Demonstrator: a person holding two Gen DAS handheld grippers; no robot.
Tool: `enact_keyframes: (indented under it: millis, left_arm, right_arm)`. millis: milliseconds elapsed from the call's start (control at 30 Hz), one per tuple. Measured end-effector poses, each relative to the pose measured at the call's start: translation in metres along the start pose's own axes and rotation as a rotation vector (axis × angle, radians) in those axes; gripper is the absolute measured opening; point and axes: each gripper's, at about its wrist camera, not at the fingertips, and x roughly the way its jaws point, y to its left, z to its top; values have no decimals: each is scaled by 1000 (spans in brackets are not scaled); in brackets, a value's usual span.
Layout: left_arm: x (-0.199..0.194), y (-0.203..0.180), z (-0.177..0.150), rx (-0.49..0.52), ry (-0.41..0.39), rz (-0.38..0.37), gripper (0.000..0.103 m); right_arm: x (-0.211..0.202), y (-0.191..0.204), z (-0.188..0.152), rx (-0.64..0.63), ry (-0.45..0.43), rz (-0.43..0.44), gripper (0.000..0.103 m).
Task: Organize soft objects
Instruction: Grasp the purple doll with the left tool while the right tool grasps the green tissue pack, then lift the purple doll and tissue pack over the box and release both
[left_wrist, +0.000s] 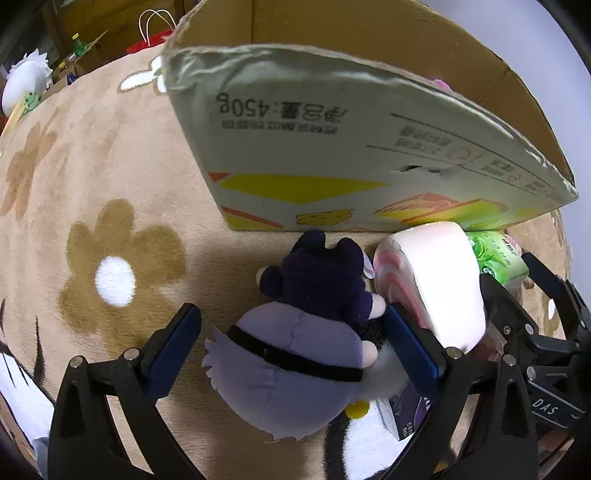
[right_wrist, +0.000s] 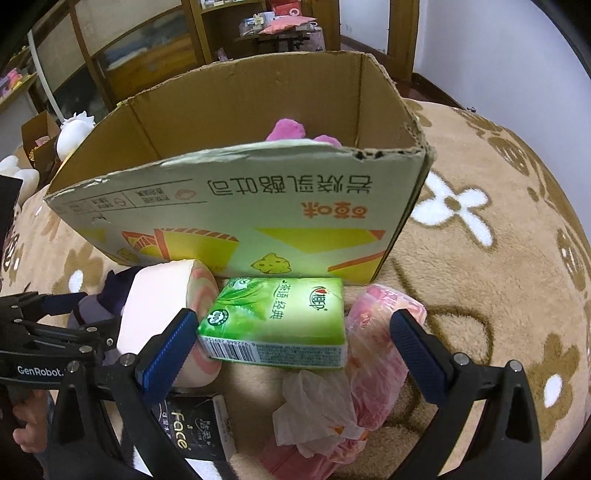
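A lilac and dark purple plush toy (left_wrist: 295, 339) lies on the rug between the open fingers of my left gripper (left_wrist: 295, 332), not clamped. Beside it stands a pink-striped white roll cushion (left_wrist: 436, 280), also in the right wrist view (right_wrist: 162, 306). My right gripper (right_wrist: 295, 339) is open around a green tissue pack (right_wrist: 280, 325), with a pink plastic-wrapped pack (right_wrist: 380, 354) to its right. A cardboard box (right_wrist: 236, 214) stands just behind, open at the top, with a pink plush (right_wrist: 291, 131) inside.
A black tissue pack (right_wrist: 199, 428) and a crumpled white tissue (right_wrist: 314, 410) lie near the right gripper. The beige flower-patterned rug (left_wrist: 110, 221) spreads to the left. A white plush (left_wrist: 26, 81), a red bag (left_wrist: 151, 37) and wooden cabinets (right_wrist: 147, 48) are far behind.
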Motion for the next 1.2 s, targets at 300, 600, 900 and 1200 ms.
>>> enact_keyframes:
  millis: [300, 600, 900, 1200]
  left_arm:
    - [-1, 9, 0, -15, 15, -68, 77]
    - [-14, 14, -8, -9, -20, -37, 75]
    - [-39, 15, -17, -8, -79, 16, 75]
    - [-85, 1, -29, 12, -199, 64, 75]
  right_arm:
    - [3, 5, 2, -13, 2, 42, 81]
    - [-9, 4, 2, 3, -16, 42, 81]
    - [-33, 1, -1, 15, -52, 44, 81]
    - [-69, -10, -5, 70, -107, 38, 80]
